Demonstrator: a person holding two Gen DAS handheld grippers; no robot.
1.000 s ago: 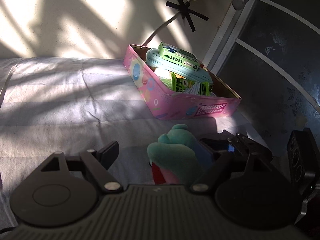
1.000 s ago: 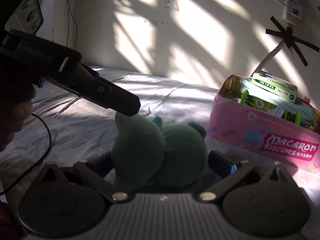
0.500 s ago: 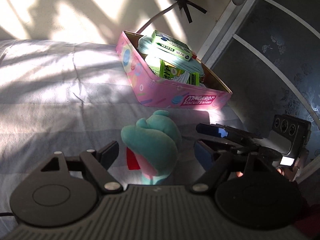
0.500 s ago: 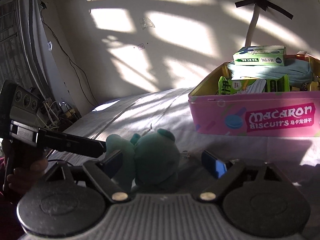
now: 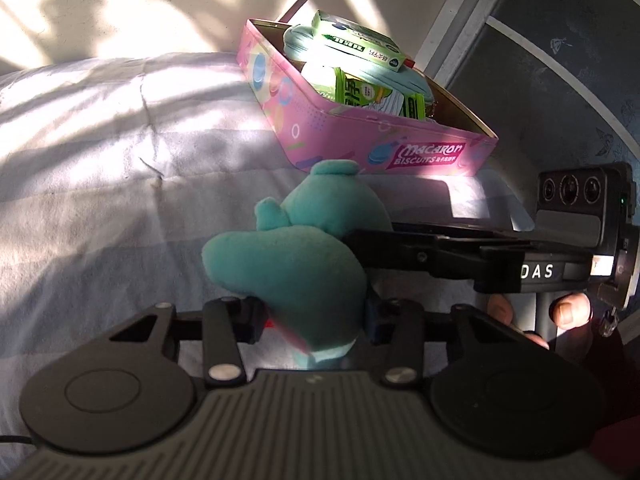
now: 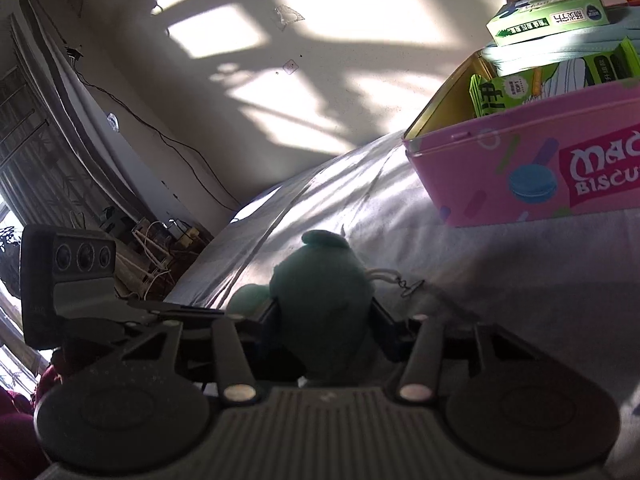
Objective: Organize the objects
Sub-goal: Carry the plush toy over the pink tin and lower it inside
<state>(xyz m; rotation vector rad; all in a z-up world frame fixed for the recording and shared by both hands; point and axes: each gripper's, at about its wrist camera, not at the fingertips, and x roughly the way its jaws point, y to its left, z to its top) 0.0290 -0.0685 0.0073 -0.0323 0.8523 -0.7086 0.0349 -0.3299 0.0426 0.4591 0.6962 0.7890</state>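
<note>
Gripping from two sides at once, both grippers have just closed their jaws onto the teal plush toy (image 5: 304, 264), which lies on the pale bedsheet (image 5: 100, 168) just in front of the pink biscuit tin (image 5: 380, 144). In the left wrist view the left gripper (image 5: 314, 320) has the toy's lower end pinched between its pads, with a bit of red trim showing at the pinch; the plush bulges up and away from the jaws toward the tin. The right gripper (image 5: 360, 248) reaches in from the right of that view, level and crosswise, its fingers meeting the toy's head end, with the person's fingers (image 5: 568, 312) wrapped on its handle. Its own camera shows the same hold — the right gripper (image 6: 324, 316) with pads pressed into either side of the rounded green body (image 6: 320, 292).

What the coming move turns on: the toy's long axis runs from the left jaws forward toward the tin, and the tin (image 6: 532, 176) sits beyond and above the toy, already stacked high with a green carton (image 5: 356, 44) and snack packs. The right hand holds the end nearer the tin, so it looks better placed to carry the toy up over the rim — one grip will likely have to let go first.
</note>
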